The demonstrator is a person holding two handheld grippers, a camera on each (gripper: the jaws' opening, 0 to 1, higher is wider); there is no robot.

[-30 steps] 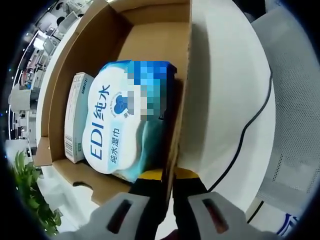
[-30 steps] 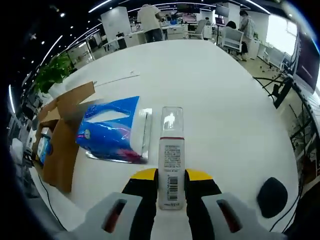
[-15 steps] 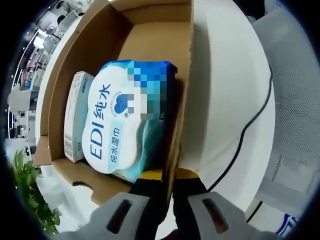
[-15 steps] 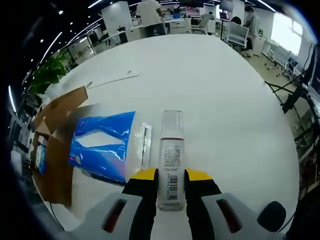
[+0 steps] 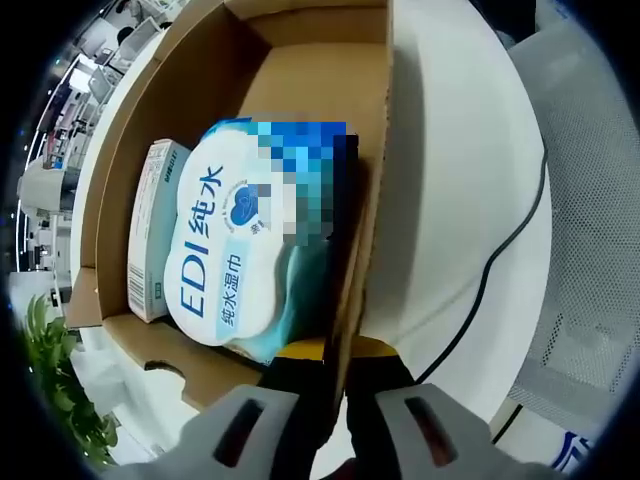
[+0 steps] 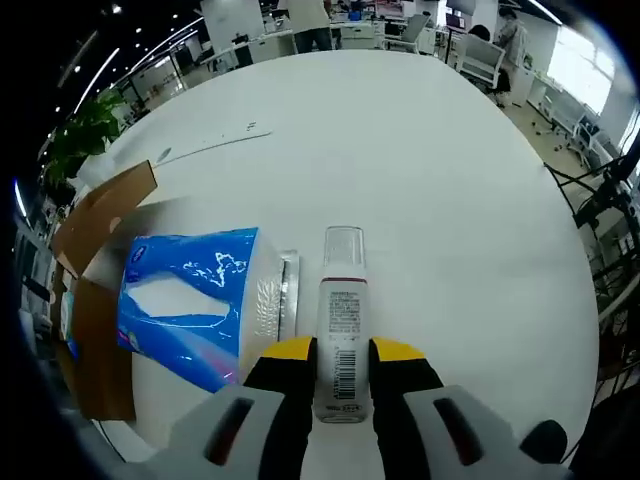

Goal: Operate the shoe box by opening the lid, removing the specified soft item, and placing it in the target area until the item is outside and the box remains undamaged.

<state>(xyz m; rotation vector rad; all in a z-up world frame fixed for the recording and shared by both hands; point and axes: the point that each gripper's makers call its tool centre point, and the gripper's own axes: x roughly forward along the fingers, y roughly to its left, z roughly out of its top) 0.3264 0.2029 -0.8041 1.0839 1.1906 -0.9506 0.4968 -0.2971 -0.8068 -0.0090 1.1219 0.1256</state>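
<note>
Cardboard box wall (image 5: 352,270) stays pinched in my left gripper (image 5: 338,352); my right gripper (image 6: 341,352) clamps the bottle (image 6: 342,330), which I should lower upright beside the blue tissue pack (image 6: 185,305).

Brown shoe box (image 5: 300,70) — blue-white wipes pack (image 5: 235,240); blue tissue pack (image 6: 185,305).

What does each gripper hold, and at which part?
The left gripper pinches the box by its side wall. The right gripper holds the bottle by its lower body.
</note>
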